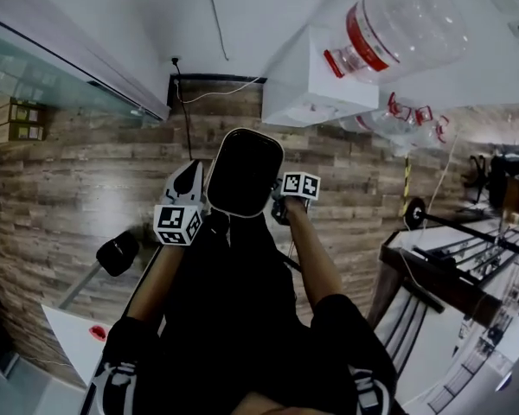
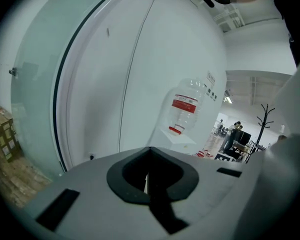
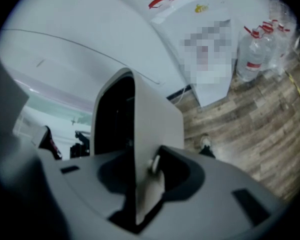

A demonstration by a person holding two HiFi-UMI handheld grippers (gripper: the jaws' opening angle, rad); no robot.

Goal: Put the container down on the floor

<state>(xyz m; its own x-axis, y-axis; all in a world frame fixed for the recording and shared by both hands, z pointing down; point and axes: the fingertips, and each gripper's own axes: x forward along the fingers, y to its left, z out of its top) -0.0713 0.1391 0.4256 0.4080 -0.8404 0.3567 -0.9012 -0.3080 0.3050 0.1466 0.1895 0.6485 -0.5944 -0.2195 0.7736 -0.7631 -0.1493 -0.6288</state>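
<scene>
The right gripper (image 3: 142,171) pinches 1 side wall of the container (image 3: 152,119), carried in the air above the wood floor (image 1: 86,188). The left gripper (image 2: 149,179) is closed and empty. The container looks like light, stiff, smooth plastic, best held by its rim.

One container, two grippers
One container (image 1: 244,171) at centre, left gripper (image 1: 189,181) at its 9 o'clock, right gripper (image 1: 284,199) at 3; one big bottle (image 1: 398,26) on one white dispenser (image 1: 316,85) at 1 o'clock.
</scene>
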